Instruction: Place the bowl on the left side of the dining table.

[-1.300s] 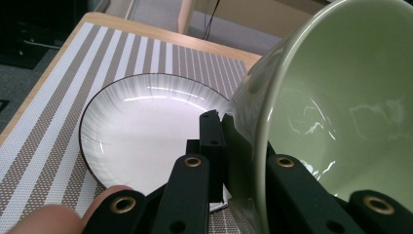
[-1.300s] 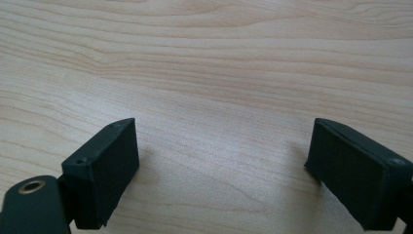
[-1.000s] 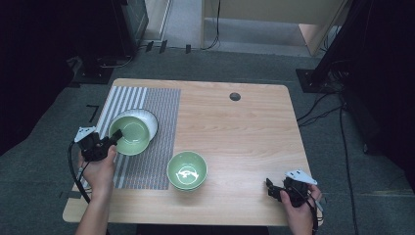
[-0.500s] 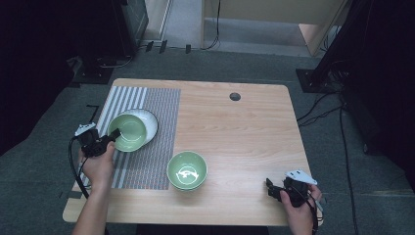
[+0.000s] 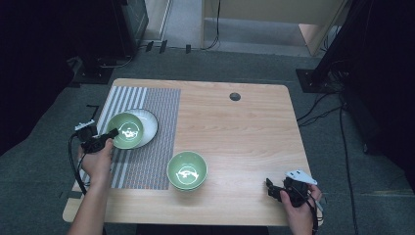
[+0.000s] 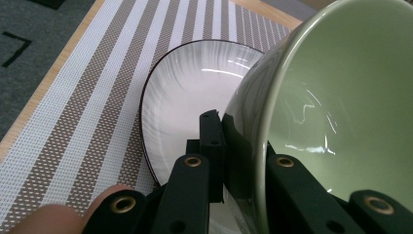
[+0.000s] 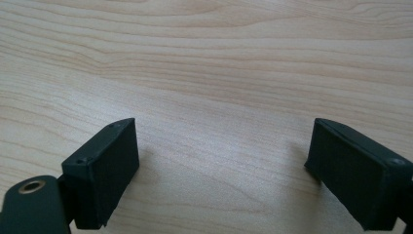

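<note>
We keep the left tool (image 5: 110, 135) pinching the green bowl (image 5: 125, 130) rim, lowered toward nine o'clock over the white plate (image 5: 148, 125); right tool (image 5: 270, 188) stays spread.

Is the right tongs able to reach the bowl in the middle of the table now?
Probably yes. The right tongs stand open and empty, and only bare table lies between them and the bowl.
</note>
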{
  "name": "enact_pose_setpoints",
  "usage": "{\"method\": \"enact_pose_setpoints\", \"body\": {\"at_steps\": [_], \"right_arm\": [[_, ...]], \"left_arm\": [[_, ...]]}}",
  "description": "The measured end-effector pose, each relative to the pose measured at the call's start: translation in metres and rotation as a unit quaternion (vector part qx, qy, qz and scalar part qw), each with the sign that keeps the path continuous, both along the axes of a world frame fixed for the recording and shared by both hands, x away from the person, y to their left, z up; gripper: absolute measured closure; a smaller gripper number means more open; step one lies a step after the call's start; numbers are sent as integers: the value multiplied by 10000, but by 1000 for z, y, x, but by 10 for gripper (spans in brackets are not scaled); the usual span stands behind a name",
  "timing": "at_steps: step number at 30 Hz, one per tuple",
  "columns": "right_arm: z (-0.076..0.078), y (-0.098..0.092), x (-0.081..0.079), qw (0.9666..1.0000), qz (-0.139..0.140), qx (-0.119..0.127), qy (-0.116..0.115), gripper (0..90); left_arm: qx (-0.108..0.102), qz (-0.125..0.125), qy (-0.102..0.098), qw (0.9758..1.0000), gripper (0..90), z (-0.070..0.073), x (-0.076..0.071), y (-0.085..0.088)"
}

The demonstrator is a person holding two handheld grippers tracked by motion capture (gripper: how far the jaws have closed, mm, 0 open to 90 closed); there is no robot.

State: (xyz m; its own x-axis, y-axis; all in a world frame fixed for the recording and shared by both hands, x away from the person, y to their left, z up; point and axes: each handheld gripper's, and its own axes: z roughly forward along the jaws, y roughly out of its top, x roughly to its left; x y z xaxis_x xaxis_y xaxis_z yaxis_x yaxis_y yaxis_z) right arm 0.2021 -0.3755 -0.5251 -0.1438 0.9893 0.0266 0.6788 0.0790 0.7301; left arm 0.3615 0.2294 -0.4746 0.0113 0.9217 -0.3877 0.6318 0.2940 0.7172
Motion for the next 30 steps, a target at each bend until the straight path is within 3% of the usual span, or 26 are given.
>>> {"method": "enact_pose_setpoints", "body": {"at_steps": [15, 30], "right_arm": [[0, 0, 0, 10000, 1, 0, 0, 113], [0, 0, 0, 10000, 1, 0, 0, 113]], "left_arm": [[-47, 47, 600, 9982, 840, -7, 16, 3], [-284, 113, 858, 9958, 817, -6, 33, 2]]}}
